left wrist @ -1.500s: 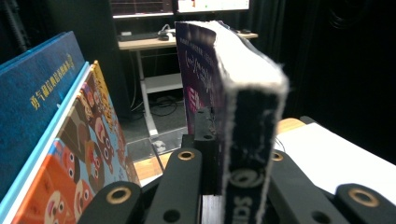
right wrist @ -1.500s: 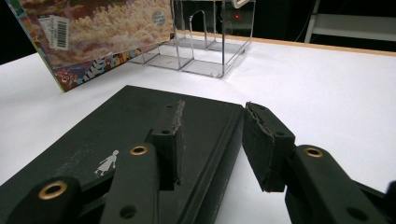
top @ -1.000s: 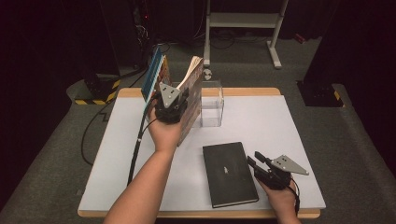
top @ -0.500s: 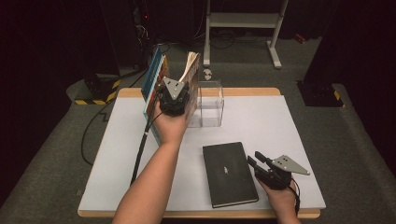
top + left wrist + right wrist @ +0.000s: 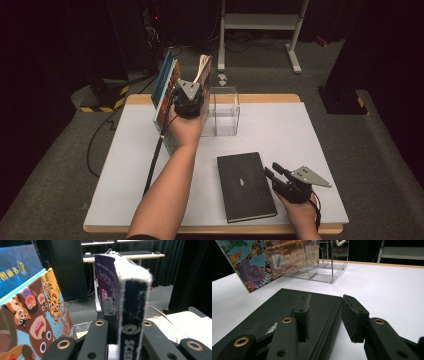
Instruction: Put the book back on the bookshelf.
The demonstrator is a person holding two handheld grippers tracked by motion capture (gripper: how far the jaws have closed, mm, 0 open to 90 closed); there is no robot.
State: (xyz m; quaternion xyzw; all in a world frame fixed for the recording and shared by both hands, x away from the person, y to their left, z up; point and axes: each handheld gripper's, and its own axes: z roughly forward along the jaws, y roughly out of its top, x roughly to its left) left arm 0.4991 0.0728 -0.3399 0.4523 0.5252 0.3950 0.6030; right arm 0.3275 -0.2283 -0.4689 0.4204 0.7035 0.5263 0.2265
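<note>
Left gripper (image 5: 191,102) is clamped on the spine of a purple paperback (image 5: 132,302), held upright near the far left of the white table (image 5: 310,145). Spine lettering reads "SCIE", the rest cut off; the front cover carries lines of white text too blurred to read. Just to its left stand picture books (image 5: 32,322): one with cartoon tigers and bears, and a blue one behind it with yellow characters that I cannot make out. Just right of the held book sits a clear acrylic holder (image 5: 223,112) with open compartments.

Right gripper (image 5: 325,317) has its jaws part open and grips nothing; it rests at the right edge of a black hardcover notebook (image 5: 246,186) lying flat near the front table edge. One pad sits over the cover, the other over bare table. A small white figure logo marks the cover.

Open table surface lies right of the holder and left of the notebook.
</note>
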